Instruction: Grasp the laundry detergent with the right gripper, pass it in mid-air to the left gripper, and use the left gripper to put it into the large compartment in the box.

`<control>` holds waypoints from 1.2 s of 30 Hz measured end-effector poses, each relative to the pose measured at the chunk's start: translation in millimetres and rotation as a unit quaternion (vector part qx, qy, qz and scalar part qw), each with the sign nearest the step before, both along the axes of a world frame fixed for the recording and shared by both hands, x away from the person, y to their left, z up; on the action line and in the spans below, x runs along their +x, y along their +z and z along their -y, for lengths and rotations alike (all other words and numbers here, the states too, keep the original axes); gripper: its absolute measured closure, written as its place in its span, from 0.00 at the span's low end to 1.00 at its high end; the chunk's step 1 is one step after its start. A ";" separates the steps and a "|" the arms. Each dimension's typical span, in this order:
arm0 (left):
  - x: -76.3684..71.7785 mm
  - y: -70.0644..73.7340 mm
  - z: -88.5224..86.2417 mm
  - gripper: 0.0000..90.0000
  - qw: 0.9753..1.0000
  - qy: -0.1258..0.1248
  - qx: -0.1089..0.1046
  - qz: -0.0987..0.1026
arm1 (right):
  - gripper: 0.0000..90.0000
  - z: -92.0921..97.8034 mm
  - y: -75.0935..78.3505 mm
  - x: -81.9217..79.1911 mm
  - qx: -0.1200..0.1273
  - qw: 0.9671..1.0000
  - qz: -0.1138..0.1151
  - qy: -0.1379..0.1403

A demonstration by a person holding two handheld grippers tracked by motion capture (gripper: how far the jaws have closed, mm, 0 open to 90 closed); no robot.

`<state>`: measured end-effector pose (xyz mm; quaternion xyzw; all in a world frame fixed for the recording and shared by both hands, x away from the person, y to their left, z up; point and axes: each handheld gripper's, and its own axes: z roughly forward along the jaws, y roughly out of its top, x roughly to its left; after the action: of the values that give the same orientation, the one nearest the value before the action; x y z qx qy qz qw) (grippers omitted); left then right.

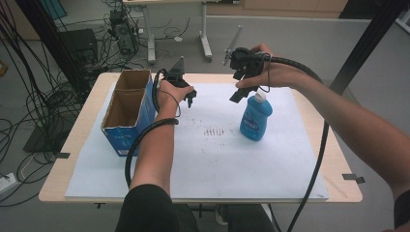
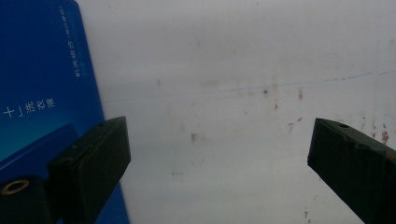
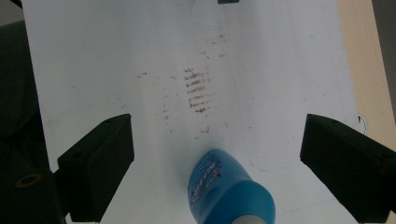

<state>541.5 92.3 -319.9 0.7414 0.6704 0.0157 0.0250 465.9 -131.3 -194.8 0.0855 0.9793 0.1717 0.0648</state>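
A blue bottle with a white cap stands upright right of centre on the white sheet. My right gripper hovers open just above and left of its cap; in the right gripper view the bottle sits low between the spread jaws, untouched by either. An open-topped blue cardboard box stands at the left. My left gripper is open just right of the box, with nothing between its fingers. In the left gripper view the box's blue side lies beside the left jaw of the left gripper.
The sheet covers most of a wooden table. Brown smudges mark the sheet's middle. Beyond the far edge are floor cables, another table's legs and a black post at the right.
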 end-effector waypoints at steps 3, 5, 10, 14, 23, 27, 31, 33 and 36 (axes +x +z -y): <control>-0.6 0.0 -1.5 0.07 1.000 0.001 0.000 0.000 | 0.11 -0.3 0.7 -0.4 -0.001 1.000 0.000 0.000; -1.2 0.6 -2.7 0.07 1.000 0.002 0.000 0.000 | 0.11 -0.8 0.6 -0.4 0.000 1.000 0.002 0.001; -1.2 4.8 -4.3 0.07 1.000 0.003 0.002 0.005 | 0.11 -2.1 2.1 -1.1 -0.002 1.000 0.004 0.001; -1.3 5.9 -3.9 0.07 1.000 0.002 0.002 0.007 | 0.11 -1.8 2.4 -1.0 -0.003 1.000 0.006 0.000; -1.7 7.9 -2.8 0.07 1.000 0.000 0.006 0.008 | 0.11 2.7 4.5 -1.6 -0.001 1.000 0.007 -0.005; -2.2 9.0 -2.3 0.07 1.000 -0.001 0.008 0.008 | 0.11 7.9 5.4 -4.7 0.001 1.000 0.010 -0.013; -3.2 9.5 -1.7 0.07 1.000 -0.001 0.008 0.009 | 0.11 21.8 8.0 -11.8 0.006 0.999 0.015 -0.028; -4.0 9.6 -1.5 0.07 1.000 -0.002 0.008 0.010 | 0.11 25.0 8.3 -13.3 0.009 0.999 0.017 -0.029; -5.3 9.7 -0.9 0.07 1.000 -0.002 0.008 0.011 | 0.11 38.5 9.1 -20.2 0.010 0.999 0.021 -0.041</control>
<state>536.2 93.2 -310.1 0.7426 0.6686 0.0293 0.0262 445.6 -169.8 -185.8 0.1228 0.9716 0.1800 0.0919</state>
